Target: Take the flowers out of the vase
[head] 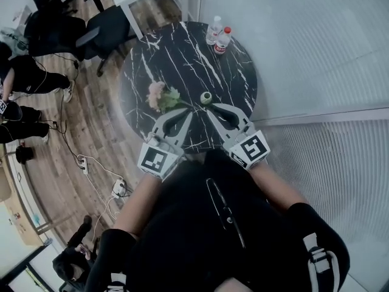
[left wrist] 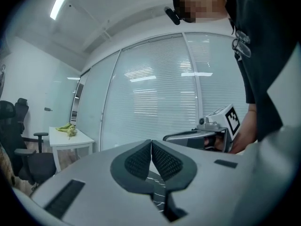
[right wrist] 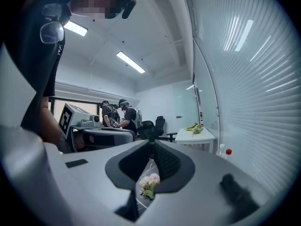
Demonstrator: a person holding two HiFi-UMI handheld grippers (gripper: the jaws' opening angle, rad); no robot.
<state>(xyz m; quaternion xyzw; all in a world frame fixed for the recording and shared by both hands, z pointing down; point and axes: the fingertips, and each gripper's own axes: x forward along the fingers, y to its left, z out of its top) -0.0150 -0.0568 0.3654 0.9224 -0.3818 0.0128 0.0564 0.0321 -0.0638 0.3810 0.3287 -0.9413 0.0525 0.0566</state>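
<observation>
Left gripper [head: 186,112] and right gripper [head: 213,108] closed, empty; flowers [head: 161,96] lie on table [head: 182,53] beyond them.

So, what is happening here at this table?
A person holds a gripper in each hand above a round black marble table. The pink flowers already lie on the table, beside the small green vase. The left gripper and the right gripper are both shut and empty.

I find the round black marble table [head: 182,53] mostly bare: a pink-and-green flower bunch [head: 161,96] and small green vase [head: 206,98] block its middle, and clear plastic bottles [head: 217,35], seemingly upright, its far edge.
</observation>
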